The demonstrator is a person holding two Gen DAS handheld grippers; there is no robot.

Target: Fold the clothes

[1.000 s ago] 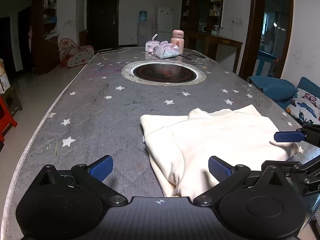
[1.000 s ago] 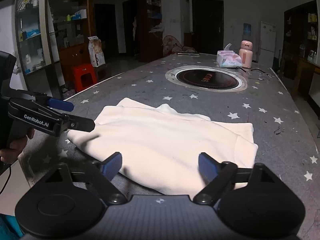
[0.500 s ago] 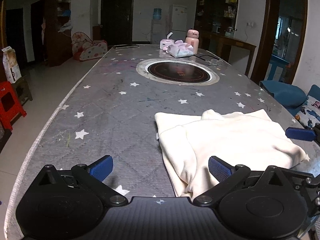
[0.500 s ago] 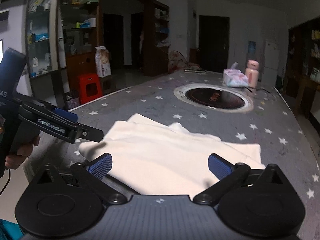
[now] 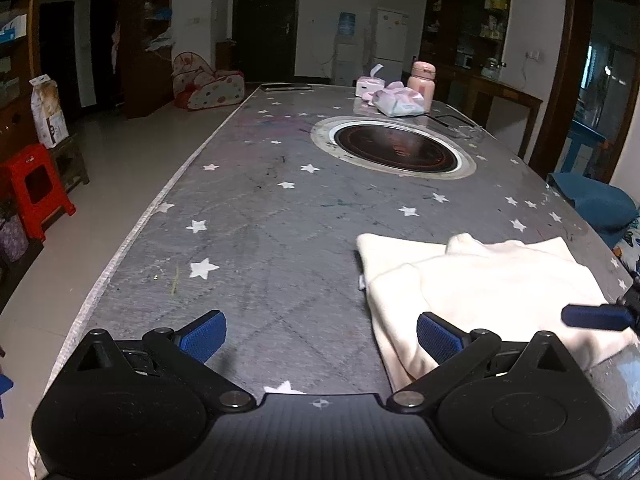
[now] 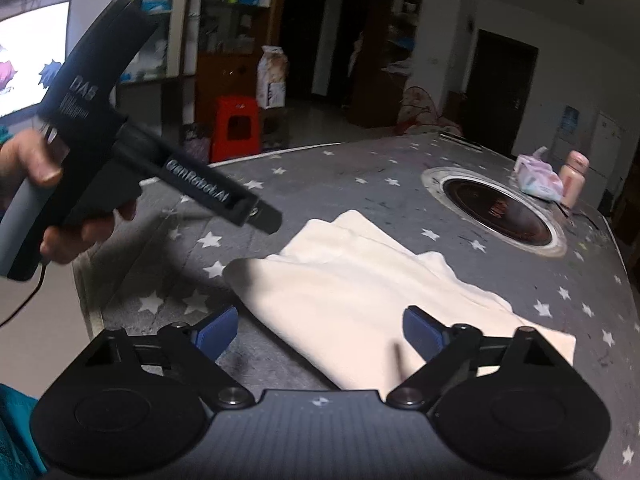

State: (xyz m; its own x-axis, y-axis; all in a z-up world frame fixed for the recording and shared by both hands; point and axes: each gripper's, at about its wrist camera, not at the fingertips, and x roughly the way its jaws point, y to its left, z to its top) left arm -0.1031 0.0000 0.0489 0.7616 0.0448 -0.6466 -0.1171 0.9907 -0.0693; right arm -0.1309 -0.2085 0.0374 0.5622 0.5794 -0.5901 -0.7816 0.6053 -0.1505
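1. Cream fabric is lying in a compact layered stack: the garment (image 5: pixel 492 280) is resting flat near the table's (image 5: pixel 260 208) near end, with at least two layers showing at its far edge and a rounded fold running along its left side.
2. The left tool (image 5: pixel 320 334) is hovering with its blue pads spread wide, gripping nothing; its right pad is sitting over the garment's near left corner while the rest is pointing at bare table.
3. The right tool (image 6: pixel 320 332) is likewise standing spread and empty above the garment's near edge.
4. Compared with a second ago, both tools are lifting and drawing back: the left view is swinging leftward so the cloth is sliding to the frame's right, and in the right view the left tool is now rising well clear of the table in a hand (image 6: pixel 36 184).
5. The cloth itself is keeping the same outline throughout, so nothing is tugging it.
6. Judging from this, a fold is looking finished and released; whether another fold is wanted on this stack is not settled here.
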